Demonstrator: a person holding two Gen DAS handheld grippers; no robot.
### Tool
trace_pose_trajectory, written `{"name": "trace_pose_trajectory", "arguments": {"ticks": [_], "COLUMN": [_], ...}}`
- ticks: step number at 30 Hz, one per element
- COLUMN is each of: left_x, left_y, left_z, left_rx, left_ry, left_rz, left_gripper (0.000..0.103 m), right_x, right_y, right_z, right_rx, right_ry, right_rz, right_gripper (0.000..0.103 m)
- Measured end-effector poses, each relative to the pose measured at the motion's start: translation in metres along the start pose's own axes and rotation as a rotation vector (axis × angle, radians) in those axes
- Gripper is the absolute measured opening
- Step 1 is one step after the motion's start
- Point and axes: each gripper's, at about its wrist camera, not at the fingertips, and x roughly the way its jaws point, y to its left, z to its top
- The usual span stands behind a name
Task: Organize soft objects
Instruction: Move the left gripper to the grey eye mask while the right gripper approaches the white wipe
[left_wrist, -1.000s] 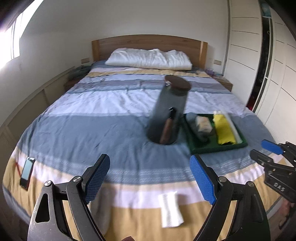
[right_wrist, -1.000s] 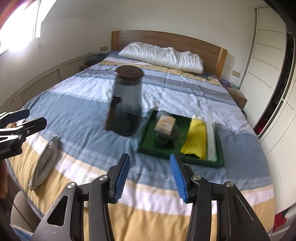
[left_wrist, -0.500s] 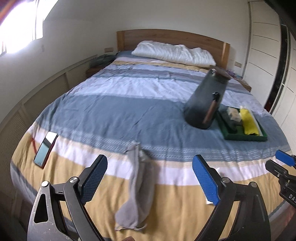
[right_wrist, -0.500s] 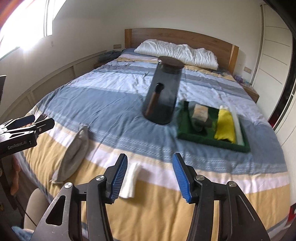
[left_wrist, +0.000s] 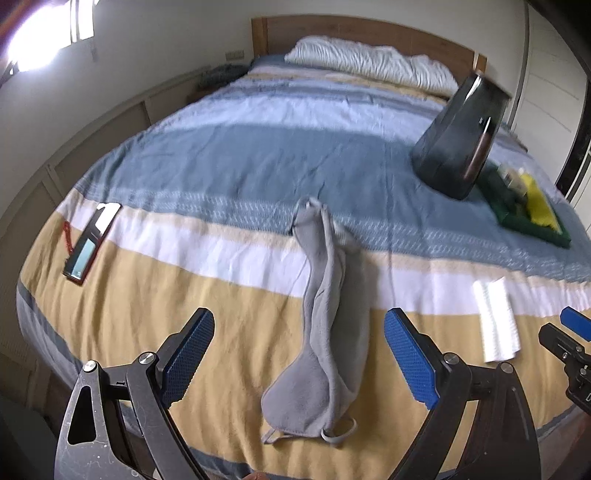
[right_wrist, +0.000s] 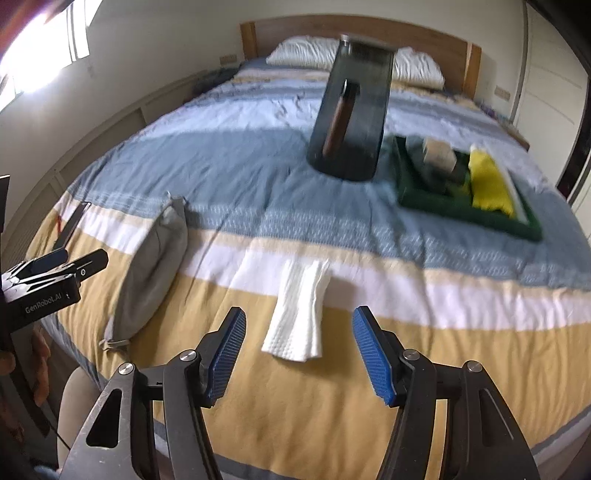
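A long grey cloth (left_wrist: 325, 317) lies on the bed's yellow stripe, straight ahead of my open, empty left gripper (left_wrist: 299, 354). It shows at the left in the right wrist view (right_wrist: 151, 273). A folded white cloth (right_wrist: 299, 314) lies just ahead of my open, empty right gripper (right_wrist: 299, 358); it also shows in the left wrist view (left_wrist: 496, 317). A green tray (right_wrist: 461, 210) on the right holds a yellow cloth (right_wrist: 489, 184) and other folded items.
A tall dark jar (right_wrist: 351, 114) with a brown handle stands beside the tray (left_wrist: 532, 225). A phone (left_wrist: 90, 240) lies at the bed's left edge. A white pillow (left_wrist: 369, 66) rests against the wooden headboard. Wardrobe doors (right_wrist: 550, 85) stand on the right.
Both grippers have swung left and dropped lower toward the bed's foot. The grey cloth now sits between the left fingers' line, the white cloth ahead of the right. Both stay open.
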Motion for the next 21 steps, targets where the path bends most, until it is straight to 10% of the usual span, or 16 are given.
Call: {"name": "trace_pose_trajectory", "arguments": {"ticks": [21], "left_x": [0.08], "left_y": [-0.021], "left_z": [0.005], "left_rx": [0.044], "left_ry": [0.117], "left_rz": [0.021], "left_gripper": [0.09], "right_x": [0.121], "right_y": [0.017], "right_z": [0.019], "right_rx": [0.031], "right_ry": [0.121], "right_rz": [-0.054], "right_gripper": [0.064]}}
